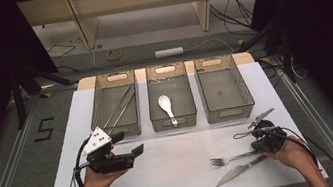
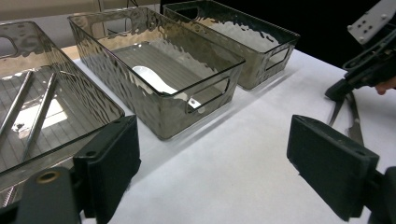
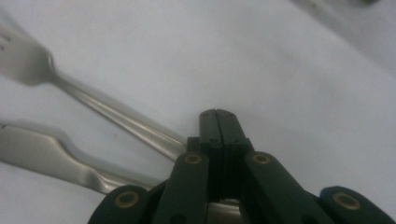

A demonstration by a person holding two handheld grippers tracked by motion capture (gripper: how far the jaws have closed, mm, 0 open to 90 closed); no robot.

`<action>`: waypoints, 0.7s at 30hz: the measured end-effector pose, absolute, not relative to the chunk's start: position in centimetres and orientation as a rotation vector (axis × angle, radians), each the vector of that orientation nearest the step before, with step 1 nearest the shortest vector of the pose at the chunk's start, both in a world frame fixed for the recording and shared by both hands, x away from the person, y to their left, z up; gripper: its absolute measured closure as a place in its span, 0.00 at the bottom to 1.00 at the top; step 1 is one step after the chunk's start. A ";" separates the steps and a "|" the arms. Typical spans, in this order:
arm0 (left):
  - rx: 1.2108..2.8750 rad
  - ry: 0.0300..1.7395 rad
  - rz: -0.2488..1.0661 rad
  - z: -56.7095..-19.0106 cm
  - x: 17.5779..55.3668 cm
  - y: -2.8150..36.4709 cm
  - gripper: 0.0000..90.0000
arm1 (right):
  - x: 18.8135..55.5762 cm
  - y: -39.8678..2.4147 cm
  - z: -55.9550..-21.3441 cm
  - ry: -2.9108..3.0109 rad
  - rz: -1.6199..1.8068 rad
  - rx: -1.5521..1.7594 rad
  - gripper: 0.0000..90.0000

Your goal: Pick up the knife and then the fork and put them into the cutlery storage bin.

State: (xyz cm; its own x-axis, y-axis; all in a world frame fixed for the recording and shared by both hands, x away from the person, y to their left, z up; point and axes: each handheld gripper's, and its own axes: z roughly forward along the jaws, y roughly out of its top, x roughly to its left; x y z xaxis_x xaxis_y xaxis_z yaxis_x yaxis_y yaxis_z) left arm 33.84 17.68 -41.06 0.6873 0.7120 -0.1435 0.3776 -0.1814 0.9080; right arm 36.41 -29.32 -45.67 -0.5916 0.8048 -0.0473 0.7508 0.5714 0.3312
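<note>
A: From the high view, what's on the worktop?

B: Three bins along the far edge. The left bin has two chopsticks, the middle bin one spoon, and the right bin looks empty. Near the front right corner lie one fork and one knife, side by side, handles toward the right gripper. The left gripper hangs over the front left part, holding nothing.

A: And the left gripper view?

B: Its jaws stand wide apart with bare worktop between them. The same bins run across, the spoon lying flat in the middle one, the chopsticks in the nearest.

A: The right gripper view?

B: The jaws are pressed together at the tips, low against the handle ends of the fork and knife. Whether a handle is pinched below them, I can't tell; the contact is hidden.

A: How would they handle?

B: My guess is stiff, fairly light polished metal, so slippery and lying flush with the surface. I'd pinch the fork across the narrow handle near its end, where it's clear of the knife, then tilt it up.
</note>
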 end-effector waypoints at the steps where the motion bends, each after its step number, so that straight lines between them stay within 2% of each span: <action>1: 1.798 0.865 0.379 -41.1 33.8 17.7 0.19 | 36.1 -29.5 -45.7 2.618 0.407 1.301 1.00; 11: 1.799 0.864 0.380 -41.1 33.8 17.6 0.19 | 34.3 -30.2 -45.4 2.627 0.361 1.287 1.00; 21: 1.808 0.858 0.383 -41.1 33.9 17.5 0.19 | 32.4 -29.9 -42.2 2.727 0.467 1.043 0.57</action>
